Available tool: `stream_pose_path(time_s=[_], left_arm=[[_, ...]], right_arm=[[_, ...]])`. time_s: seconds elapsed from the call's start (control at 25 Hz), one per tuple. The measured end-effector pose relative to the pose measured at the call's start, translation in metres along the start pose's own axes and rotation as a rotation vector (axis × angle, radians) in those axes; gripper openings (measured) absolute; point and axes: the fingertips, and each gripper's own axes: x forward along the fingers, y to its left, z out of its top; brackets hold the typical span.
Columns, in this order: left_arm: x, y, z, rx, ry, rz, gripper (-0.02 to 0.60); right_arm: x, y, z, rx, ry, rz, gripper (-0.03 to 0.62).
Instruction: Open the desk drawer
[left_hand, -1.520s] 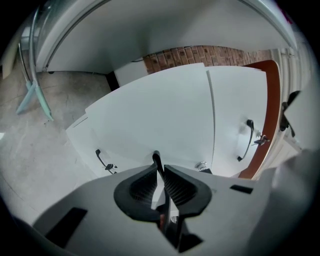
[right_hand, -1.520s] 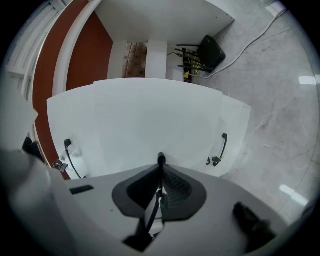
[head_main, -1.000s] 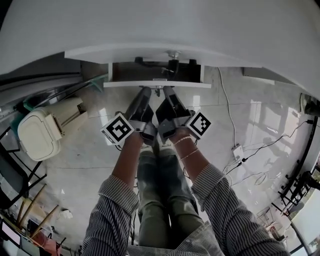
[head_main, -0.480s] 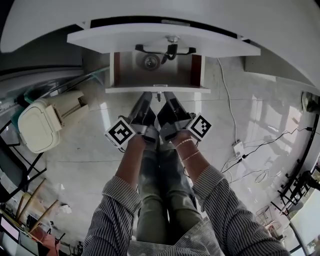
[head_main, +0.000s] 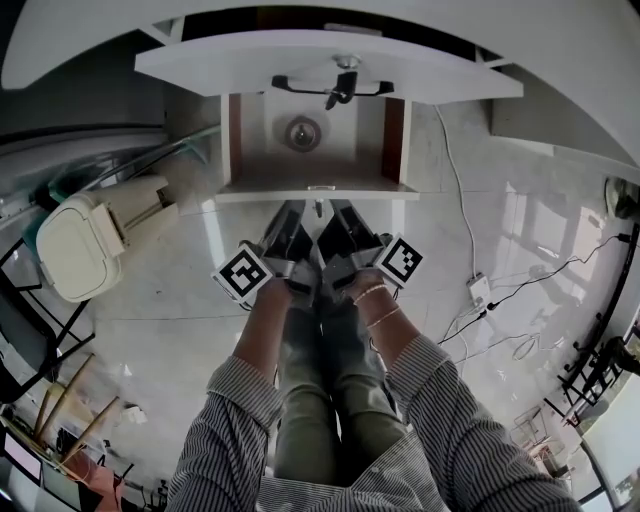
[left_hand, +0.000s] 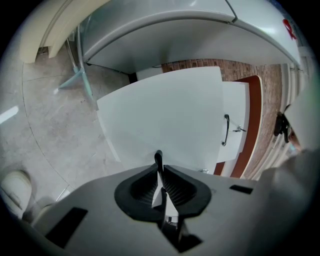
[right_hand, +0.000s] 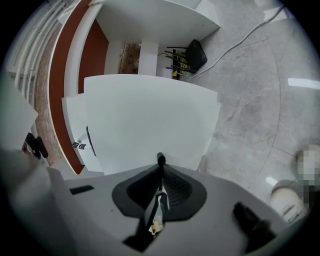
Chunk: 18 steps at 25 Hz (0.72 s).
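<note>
**mk_77:** What's hard to see in this one?

**benchrat:** Mostly the grip itself. In the head view both grippers run up the middle of the frame. Their tips vanish under the front edge of the drawer (head_main: 318, 193), just above centre, so the contact is hidden from above. The back of the drawer is cut off too. It slides in under a white panel (head_main: 200, 72) with a black handle (head_main: 335, 88) near the top of the frame. The desk (head_main: 560, 50) is just the white sweep along the top edge.

**mk_77:** Do the gripper views help?

**benchrat:** A bit. On the left gripper (left_hand: 158, 159) the fingers (left_hand: 177, 187) are closed to a thin slit. The tips sit right at the near edge of the white drawer front, which fills the middle of that frame. The right gripper (right_hand: 160, 161) is the same, with its fingers (right_hand: 177, 190) pinched nearly together at that edge. Each looks clamped on something thin on the drawer front, but I can't tell whether it's a lip or a small pull.

**mk_77:** Anything in the drawer?

**benchrat:** It stands open, sticking out toward the person's legs. One round greyish thing (head_main: 302, 133) lies in the middle toward the back, too small to name. At the left edge of the head view there's a cream lidded bin (head_main: 75, 255) on the floor, and its contents are hidden.
</note>
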Motion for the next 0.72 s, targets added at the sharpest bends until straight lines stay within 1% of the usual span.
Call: stream_pose_path(time_s=[0.04, 0.24, 0.4, 0.52, 0.6, 0.72], left_arm=[[-0.002, 0.003, -0.002, 0.011, 0.010, 0.008, 0.043], [-0.010, 0.012, -0.005, 0.001, 0.024, 0.041, 0.043], [-0.010, 0.016, -0.003, 0.072, 0.058, 0.050, 0.043], [-0.009, 0.019, -0.005, 0.054, 0.064, 0.060, 0.043], [-0.009, 0.022, -0.005, 0.056, 0.062, 0.063, 0.043], [-0.009, 0.023, -0.007, 0.003, 0.049, 0.062, 0.043]], right_arm=[[-0.002, -0.002, -0.002, 0.001, 0.002, -0.006, 0.032], [-0.008, -0.012, -0.009, 0.008, 0.014, -0.035, 0.032], [-0.008, -0.017, -0.010, 0.004, 0.031, -0.043, 0.032], [-0.008, -0.021, -0.010, -0.004, 0.033, -0.055, 0.032], [-0.009, -0.023, -0.010, -0.002, 0.021, -0.056, 0.032], [-0.009, -0.028, -0.010, 0.000, 0.009, -0.064, 0.032]])
